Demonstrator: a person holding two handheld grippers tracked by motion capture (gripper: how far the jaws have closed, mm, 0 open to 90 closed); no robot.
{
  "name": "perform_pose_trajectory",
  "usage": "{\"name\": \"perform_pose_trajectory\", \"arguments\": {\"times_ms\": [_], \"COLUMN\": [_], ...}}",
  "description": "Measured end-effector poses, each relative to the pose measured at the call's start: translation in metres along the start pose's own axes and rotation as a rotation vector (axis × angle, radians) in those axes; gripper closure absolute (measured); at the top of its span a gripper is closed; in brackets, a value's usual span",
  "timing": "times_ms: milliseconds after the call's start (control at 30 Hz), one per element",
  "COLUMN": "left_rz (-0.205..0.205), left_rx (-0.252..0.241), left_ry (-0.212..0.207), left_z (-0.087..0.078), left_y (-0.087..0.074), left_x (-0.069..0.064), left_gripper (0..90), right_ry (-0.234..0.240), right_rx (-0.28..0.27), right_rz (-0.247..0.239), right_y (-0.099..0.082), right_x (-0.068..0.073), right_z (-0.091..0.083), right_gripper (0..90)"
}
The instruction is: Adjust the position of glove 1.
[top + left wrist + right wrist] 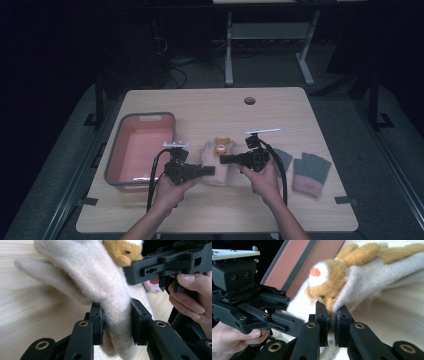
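Cream mitten (216,159) with bear patch sits mid-table between both tongs, just right of the pink tub (140,150). Left gripper (117,322) clamped tight on the mitten's cuff; right gripper (332,318) pinched nearly closed on its edge by the bear face. Grey gloves (310,172) lie farther right.

My table (280,107) is a light wooden top with a round cable hole (249,100) near its far edge. On its left side sits a grey-rimmed tub (142,150) with a pink inside. To the right lie two grey gloves with pink cuffs: one (310,173) fully in sight, the other (284,158) just left of it, partly behind my right hand.
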State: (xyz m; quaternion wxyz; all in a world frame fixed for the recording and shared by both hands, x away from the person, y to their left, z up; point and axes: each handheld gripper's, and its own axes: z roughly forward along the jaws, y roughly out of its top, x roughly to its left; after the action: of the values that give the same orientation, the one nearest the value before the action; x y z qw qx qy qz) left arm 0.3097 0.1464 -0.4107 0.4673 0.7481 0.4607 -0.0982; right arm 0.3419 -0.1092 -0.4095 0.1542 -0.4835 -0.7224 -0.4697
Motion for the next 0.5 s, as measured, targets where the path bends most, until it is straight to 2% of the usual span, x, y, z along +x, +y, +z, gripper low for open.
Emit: {"name": "perform_pose_trajectory", "arguments": {"times_ms": [500], "left_rz": [0.001], "left_rx": [-0.01], "left_ry": [-0.015], "left_z": [-0.016], "left_y": [0.011], "left_x": [0.0], "left_gripper": [67.1], "right_ry": [0.017], "right_rx": [-0.006], "right_rz": [-0.014], "right_y": [0.014], "right_x": [0.014], "right_z": [-0.001], "right_gripper": [83.4]}}
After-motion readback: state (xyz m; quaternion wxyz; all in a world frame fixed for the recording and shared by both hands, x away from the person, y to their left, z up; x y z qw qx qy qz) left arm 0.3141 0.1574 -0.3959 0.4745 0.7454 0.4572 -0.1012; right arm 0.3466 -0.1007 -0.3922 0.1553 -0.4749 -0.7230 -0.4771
